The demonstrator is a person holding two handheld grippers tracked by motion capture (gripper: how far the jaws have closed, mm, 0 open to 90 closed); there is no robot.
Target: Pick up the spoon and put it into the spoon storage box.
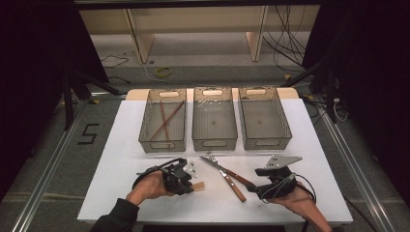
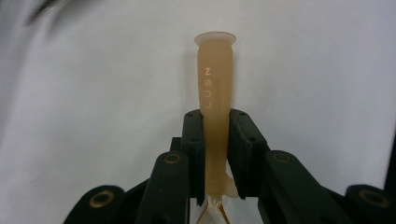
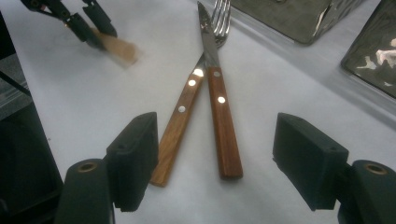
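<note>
The left gripper (image 2: 215,154) is squeezing a tan plastic handle (image 2: 215,79) tight, low over the white table (image 1: 121,159). The right gripper (image 3: 215,163) is sitting wide open, holding nothing, near the wooden-handled knife (image 3: 222,116) and fork (image 3: 180,126) lying crossed on the table.

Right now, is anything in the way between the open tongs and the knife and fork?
Nothing visible is. The right tongs stand open on either side of the wooden handles of the knife and fork, with bare white table around them.
</note>
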